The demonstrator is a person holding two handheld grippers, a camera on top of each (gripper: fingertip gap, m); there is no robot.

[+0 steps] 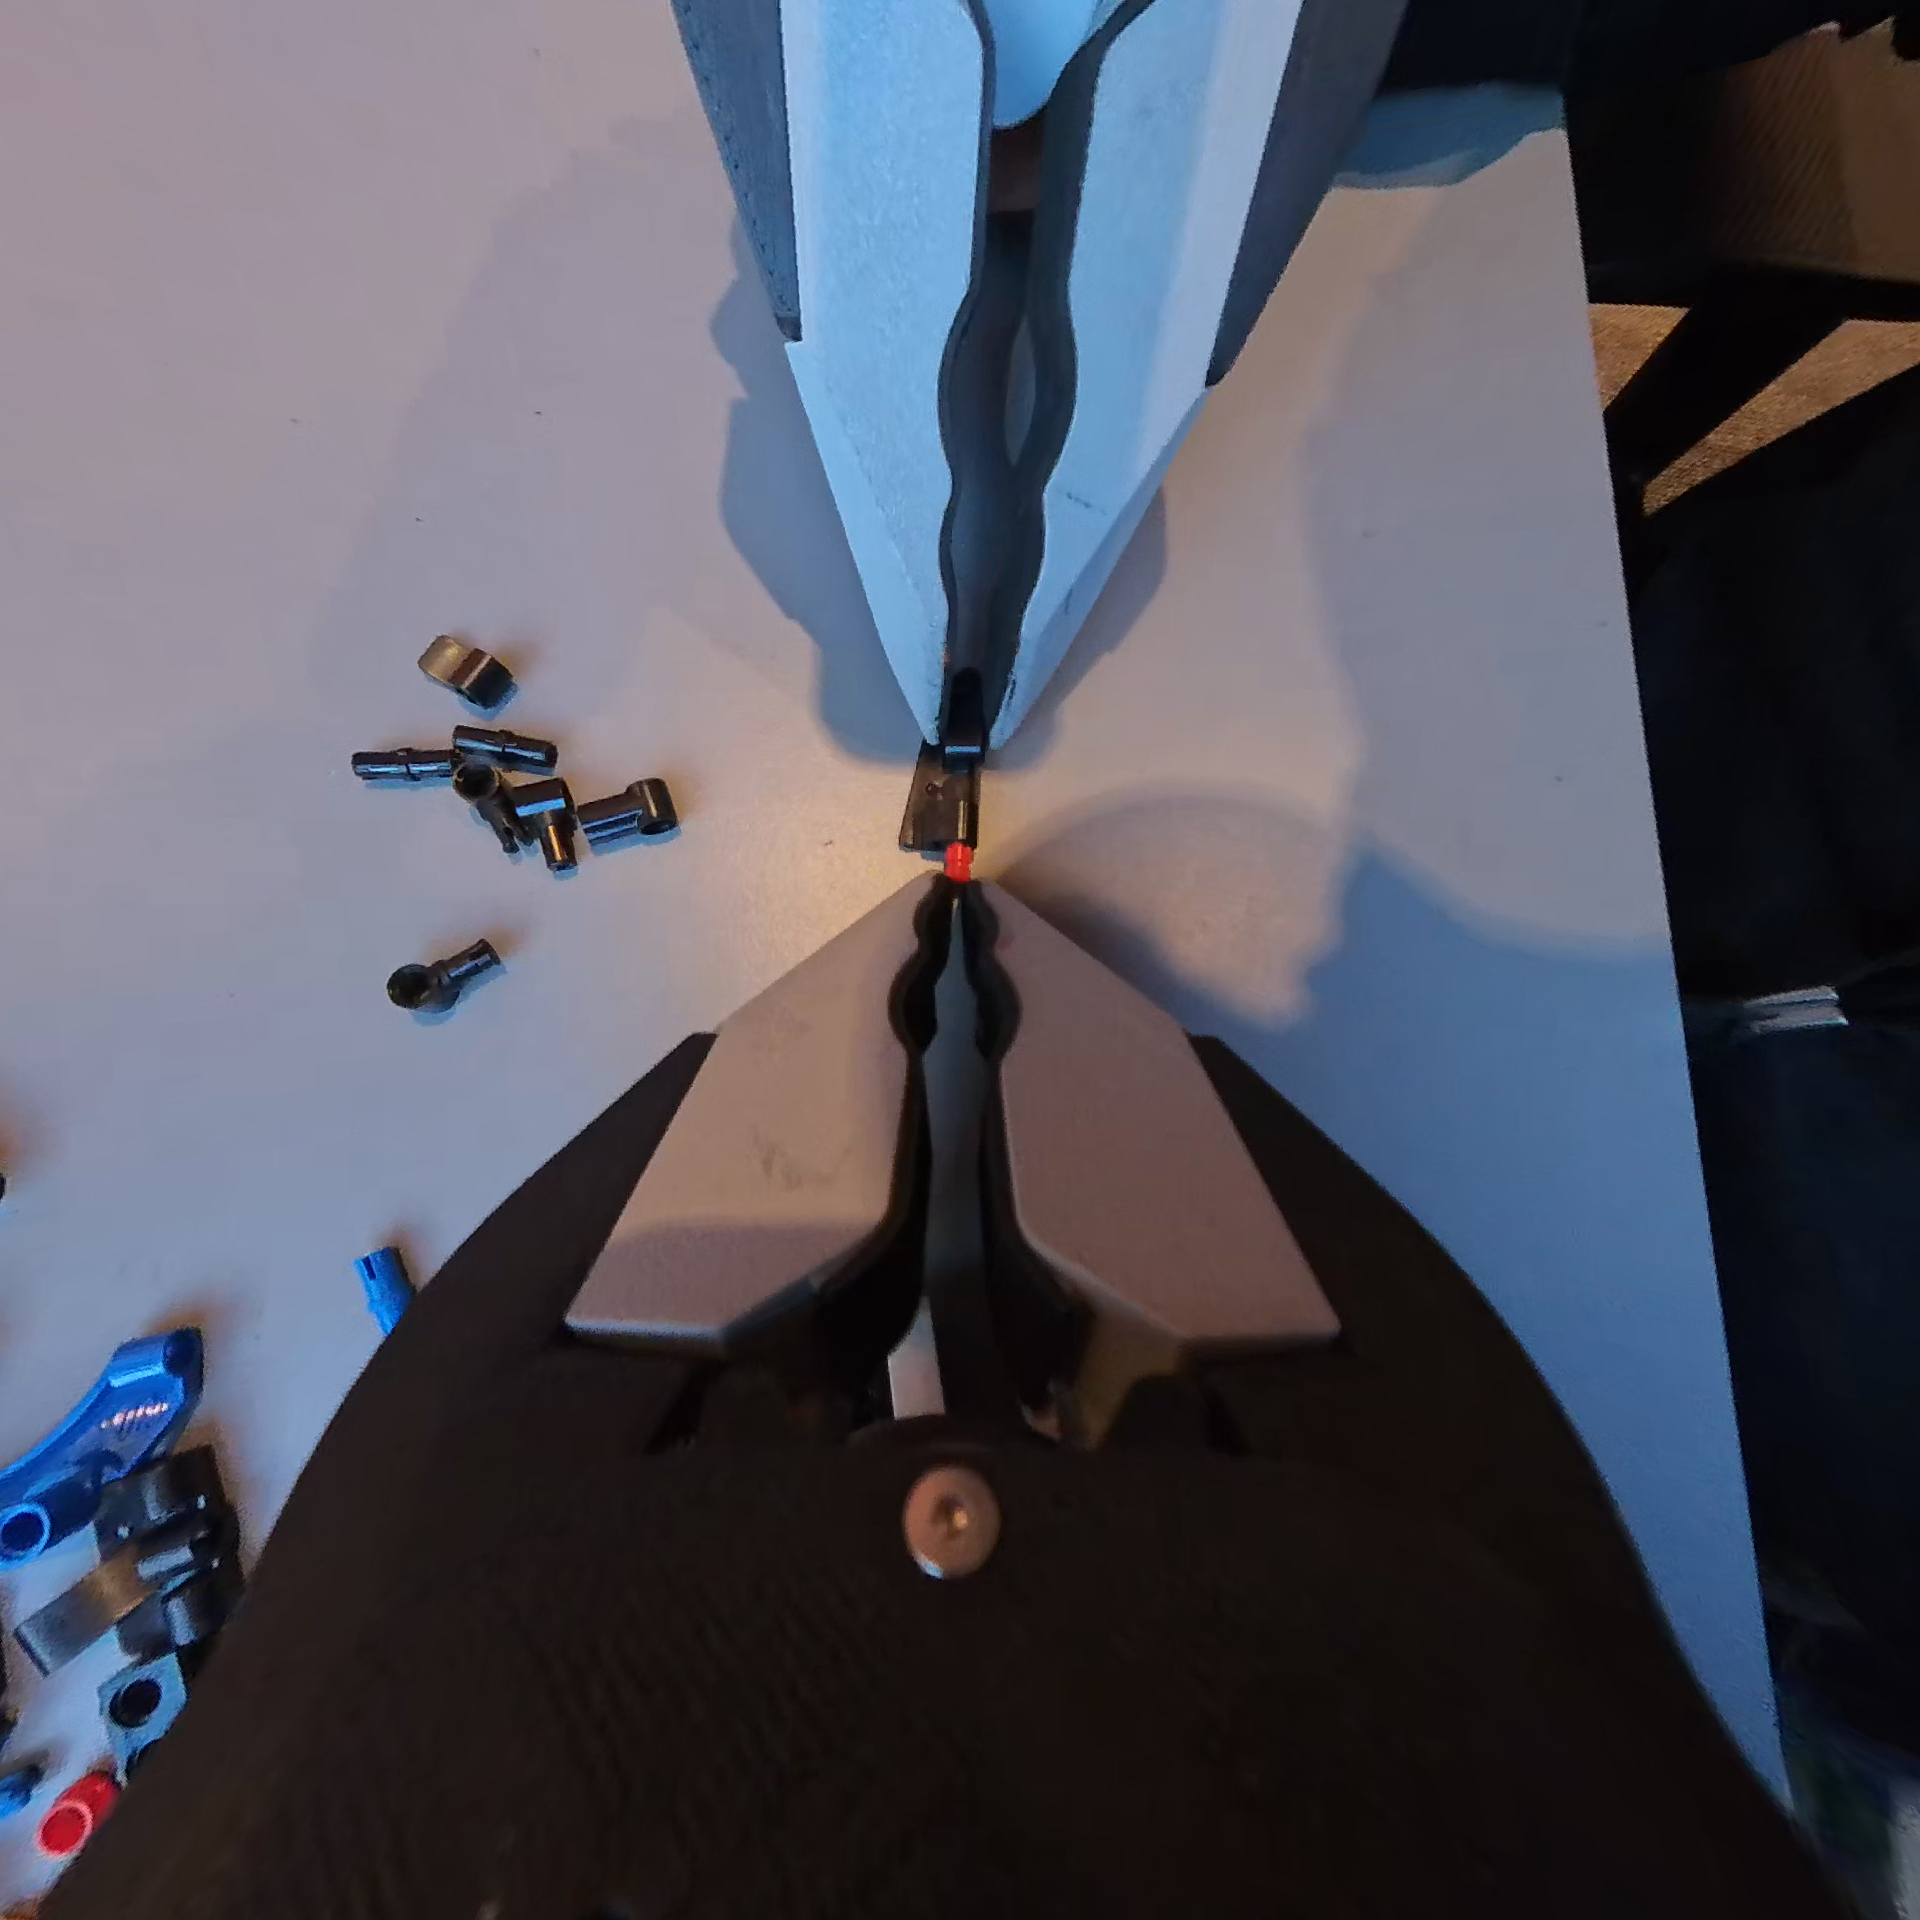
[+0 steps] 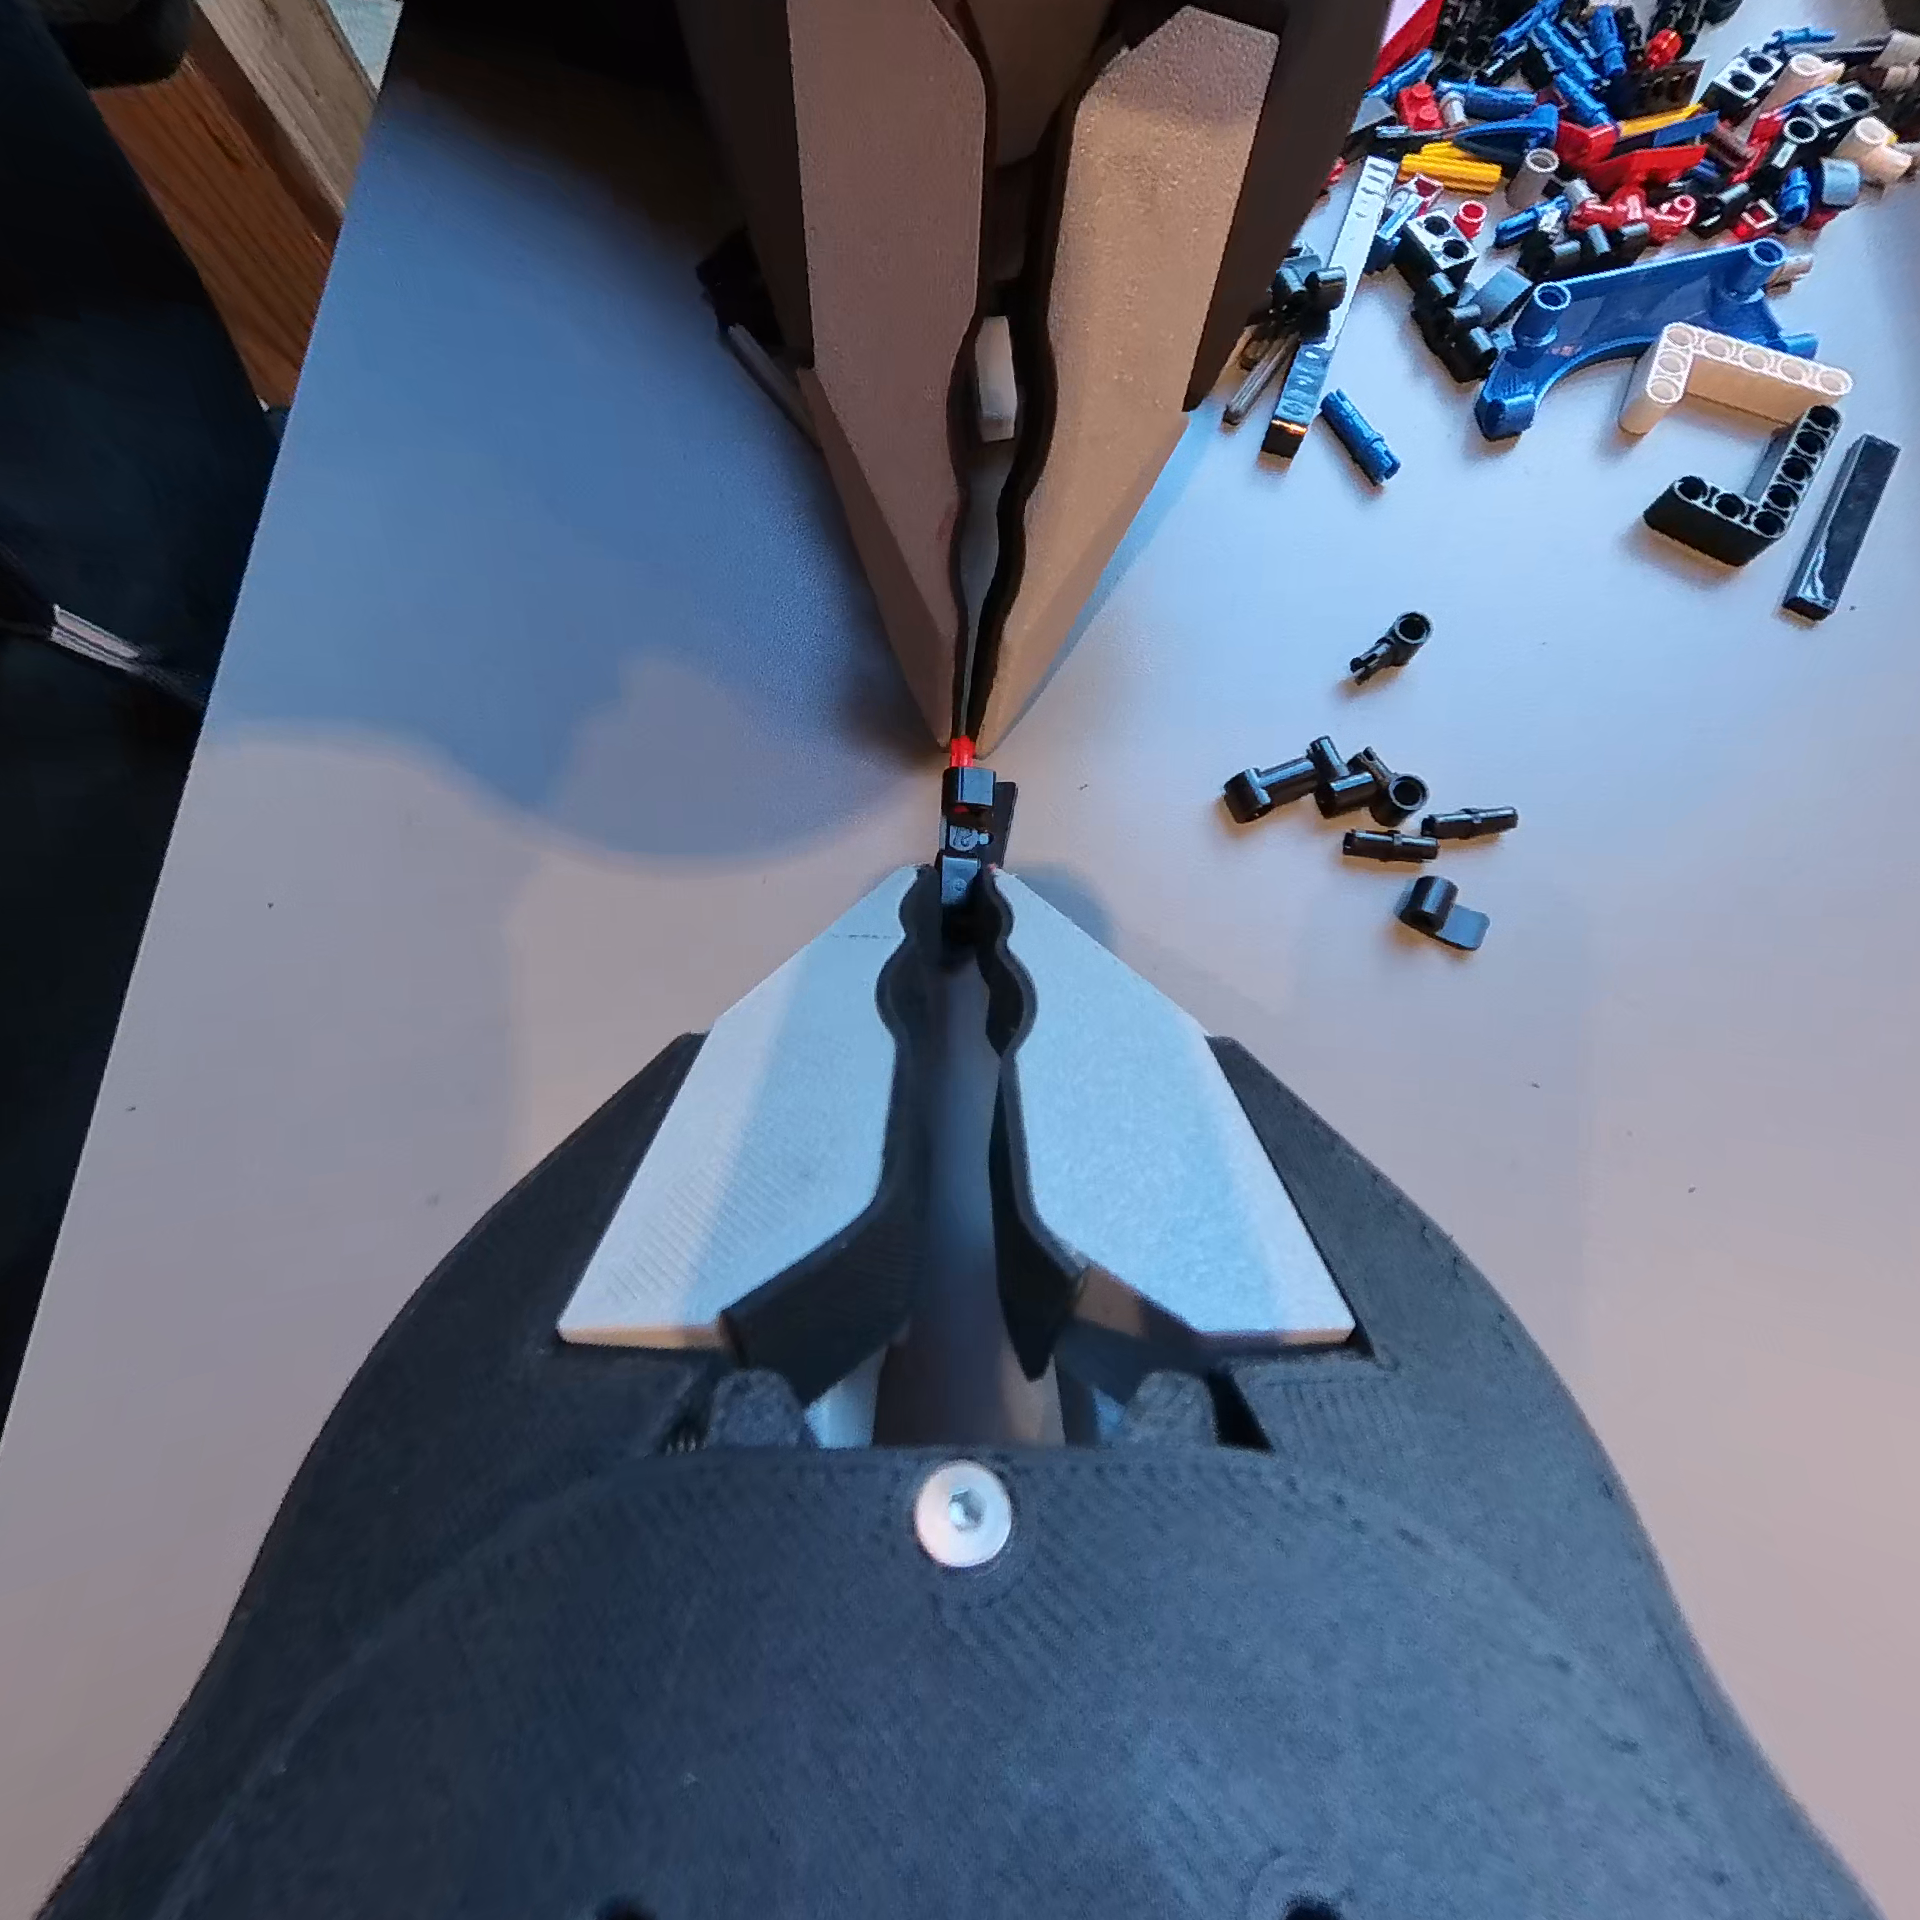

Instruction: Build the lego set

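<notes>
Pale counter [image 1: 312, 312], dark surroundings along its right edge in the left wrist view. At frame centre, left gripper [image 1: 954, 894] pinches a red pin [image 1: 957, 860] tip-to-tip against right gripper [image 2: 958, 883], clamped on a small black connector [image 2: 966, 821]. Loose black pins [image 1: 509, 790] lie left; the brick pile [image 2: 1621, 156] is cropped upper right in the right wrist view.

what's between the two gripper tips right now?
A small black connector, held by the right gripper, and a red pin, held by the left gripper. Both views show it.
</notes>
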